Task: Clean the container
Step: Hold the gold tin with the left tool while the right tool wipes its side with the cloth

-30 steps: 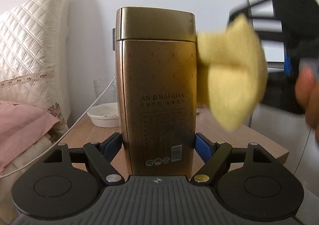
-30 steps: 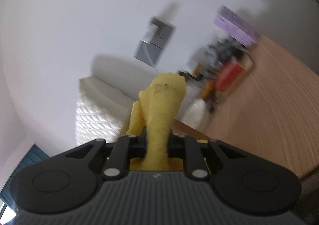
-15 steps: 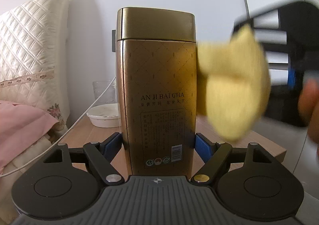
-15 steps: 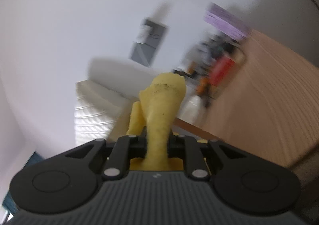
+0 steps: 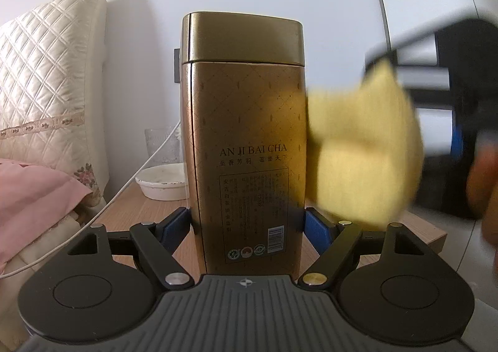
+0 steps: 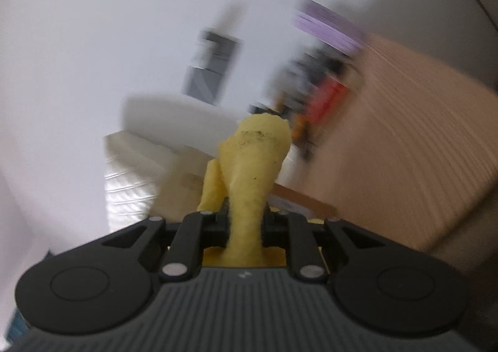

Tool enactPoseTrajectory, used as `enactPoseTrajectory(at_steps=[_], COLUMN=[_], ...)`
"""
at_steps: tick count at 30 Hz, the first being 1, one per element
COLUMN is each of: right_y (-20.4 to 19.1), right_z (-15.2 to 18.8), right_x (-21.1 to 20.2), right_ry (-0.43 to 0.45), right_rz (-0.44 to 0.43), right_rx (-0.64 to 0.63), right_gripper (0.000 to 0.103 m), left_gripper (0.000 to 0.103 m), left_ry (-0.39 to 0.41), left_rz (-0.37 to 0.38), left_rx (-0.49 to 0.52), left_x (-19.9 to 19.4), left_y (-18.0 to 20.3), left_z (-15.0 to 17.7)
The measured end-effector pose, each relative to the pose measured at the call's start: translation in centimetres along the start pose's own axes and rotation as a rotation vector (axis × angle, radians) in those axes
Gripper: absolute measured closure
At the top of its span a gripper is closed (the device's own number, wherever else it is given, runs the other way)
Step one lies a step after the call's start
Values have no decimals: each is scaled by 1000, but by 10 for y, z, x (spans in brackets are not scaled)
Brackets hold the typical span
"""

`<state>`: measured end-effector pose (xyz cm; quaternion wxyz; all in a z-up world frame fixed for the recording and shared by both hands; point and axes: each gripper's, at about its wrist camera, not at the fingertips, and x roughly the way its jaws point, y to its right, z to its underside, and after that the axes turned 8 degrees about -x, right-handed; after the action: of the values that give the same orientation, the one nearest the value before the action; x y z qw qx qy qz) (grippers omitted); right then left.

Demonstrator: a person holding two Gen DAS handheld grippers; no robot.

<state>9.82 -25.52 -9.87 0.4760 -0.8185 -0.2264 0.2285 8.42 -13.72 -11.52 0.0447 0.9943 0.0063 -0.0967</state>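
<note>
A tall gold tea tin (image 5: 246,140) with a lid stands upright between the blue pads of my left gripper (image 5: 247,227), which is shut on its lower sides. A yellow cloth (image 5: 364,149), blurred, presses against the tin's right side. My right gripper (image 6: 246,221) is shut on that yellow cloth (image 6: 252,171), whose bunched end shows dark smudges. In the left wrist view the right gripper's black body (image 5: 451,96) and a person's hand (image 5: 485,190) appear at the far right. The tin is hidden in the right wrist view.
A wooden bedside table (image 5: 429,230) lies under the tin, bearing a white dish (image 5: 163,183) and a glass (image 5: 162,143) behind it. A quilted cream headboard (image 5: 46,93), pink bedding (image 5: 34,193) and a white cable (image 5: 124,193) lie to the left. A white wall stands behind.
The cloth and right gripper shifted slightly along the tin's right side, and the right wrist view rolled a little. The tin and left gripper stayed still.
</note>
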Motion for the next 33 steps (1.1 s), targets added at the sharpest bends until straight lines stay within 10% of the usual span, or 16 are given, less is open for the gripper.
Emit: enactPoseTrajectory(at_steps=[33], right_y=[4], right_z=[-7], right_x=[7], right_ry=[0], right_rz=[-49], right_rx=[-1], right_gripper=[85], left_gripper=[21], left_ry=[-8], left_rz=[91], left_rx=[16], left_x=[-26], left_y=[-38], left_z=[1])
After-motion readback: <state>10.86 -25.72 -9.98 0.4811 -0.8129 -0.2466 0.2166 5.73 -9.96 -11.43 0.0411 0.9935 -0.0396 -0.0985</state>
